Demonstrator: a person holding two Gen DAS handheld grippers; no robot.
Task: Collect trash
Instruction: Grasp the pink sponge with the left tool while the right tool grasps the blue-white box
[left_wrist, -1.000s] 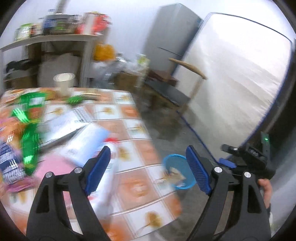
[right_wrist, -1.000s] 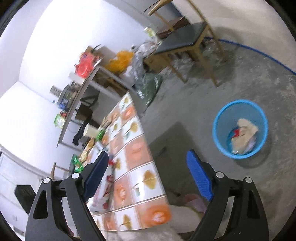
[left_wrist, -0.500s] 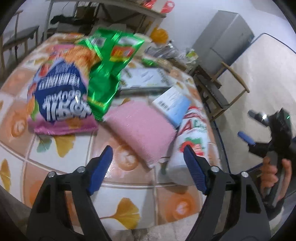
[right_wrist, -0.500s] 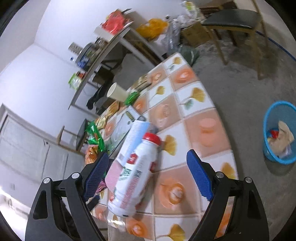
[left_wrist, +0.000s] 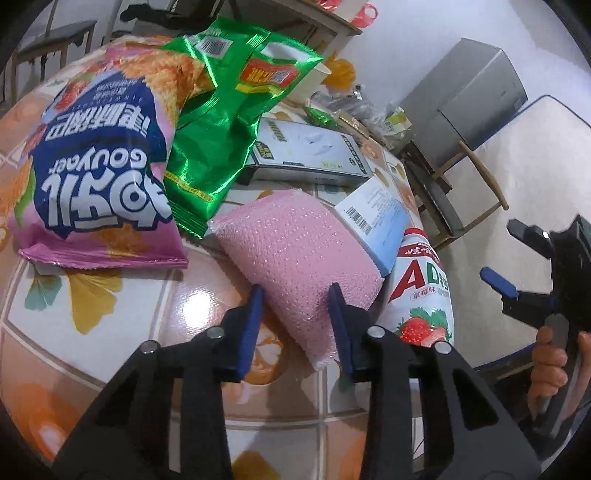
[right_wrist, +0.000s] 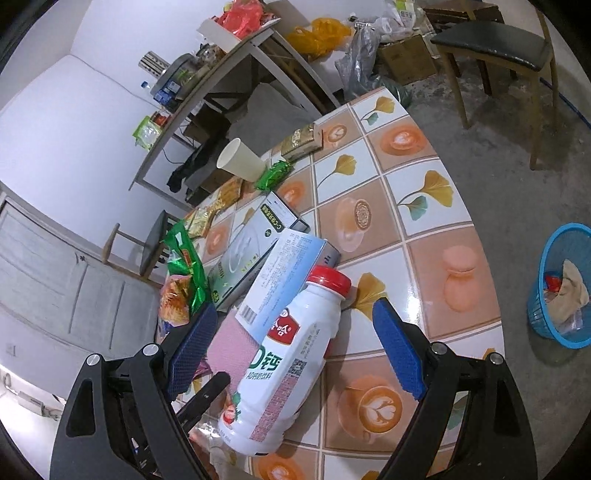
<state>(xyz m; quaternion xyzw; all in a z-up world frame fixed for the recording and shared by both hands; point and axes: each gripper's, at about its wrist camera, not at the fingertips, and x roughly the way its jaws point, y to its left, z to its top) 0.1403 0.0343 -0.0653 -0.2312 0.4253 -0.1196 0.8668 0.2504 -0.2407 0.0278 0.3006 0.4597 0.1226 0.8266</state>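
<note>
1. Table (left_wrist: 92, 373): tiled cloth with ginkgo-leaf and coffee-cup prints, crowded on its near side.
2. Far left, left wrist view: a pink-and-blue snack bag (left_wrist: 99, 173) lies flat. A green foil snack bag (left_wrist: 218, 122) overlaps its right edge.
3. Behind the green bag: a white-and-green carton (left_wrist: 306, 155), flat. A paper cup (right_wrist: 240, 160) and small wrappers stand farther back, well apart from the grippers.
4. Centre: a pink bubble-wrap pouch (left_wrist: 295, 251). Its near corner sits between the blue pads of the left gripper (left_wrist: 295, 314). The jaws are closing on it; both pads lie against its edges.
5. A light-blue box (left_wrist: 376, 218) rests on the pouch's right end and leans against the bottle's shoulder.
6. Right of the pouch: a white strawberry-drink bottle (right_wrist: 291, 354) with a red cap, on its side, touching the pouch.
7. Right gripper (right_wrist: 291, 349): jaws spread wide, straddling the bottle; neither pad touches it. A hand (left_wrist: 550, 358) grips its handle.
8. Floor, far right: a blue mesh waste basket (right_wrist: 543, 295) holding crumpled paper and wrappers, well apart from the table. A wooden chair (right_wrist: 495, 48) stands behind.
</note>
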